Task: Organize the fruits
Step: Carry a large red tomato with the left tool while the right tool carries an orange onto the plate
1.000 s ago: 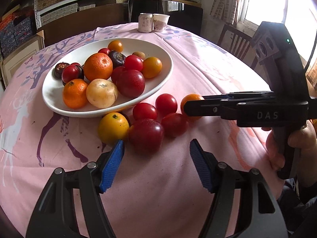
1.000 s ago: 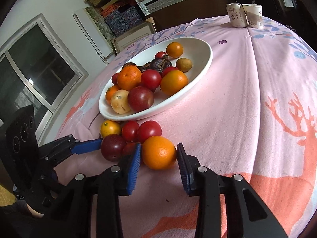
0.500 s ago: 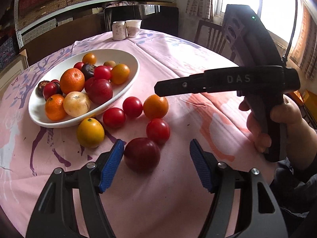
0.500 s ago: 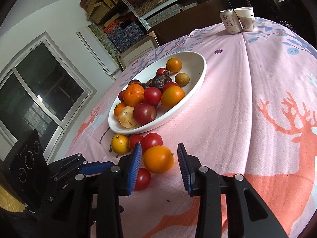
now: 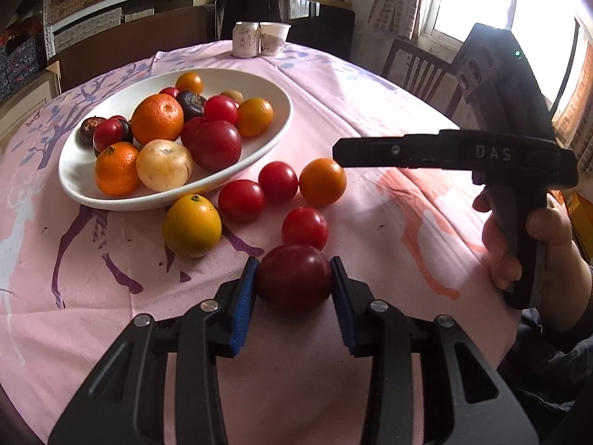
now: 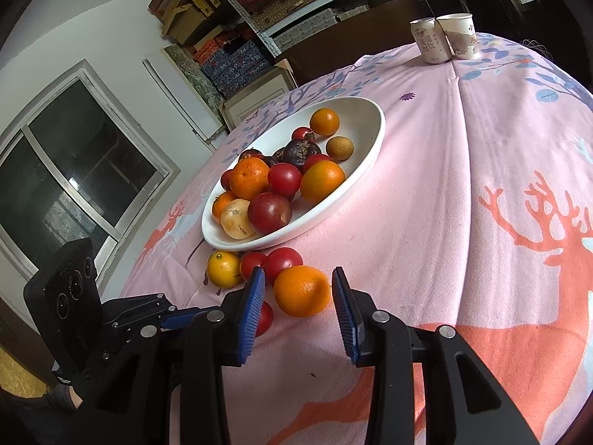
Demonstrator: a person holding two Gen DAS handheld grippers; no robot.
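Observation:
A white oval bowl (image 5: 281, 129) (image 6: 374, 137) holds several oranges, tomatoes and dark fruits. Loose fruit lies on the pink cloth beside it: a yellow citrus (image 5: 192, 225), three red tomatoes (image 5: 241, 200) and an orange (image 5: 321, 181) (image 6: 302, 291). My left gripper (image 5: 294, 282) is shut on a dark red plum (image 5: 294, 283) resting on the cloth. My right gripper (image 6: 298, 296) is open, its blue pads on either side of the orange, not touching it.
A can (image 5: 244, 40) and a paper cup (image 5: 274, 39) stand at the far table edge. A wooden chair (image 5: 418, 74) is at the right. Shelves with boxes line the back wall. The near table edge is close below the grippers.
My left gripper has closed its pads onto the dark red plum. My right gripper drew back slightly from the orange and stays open around it.

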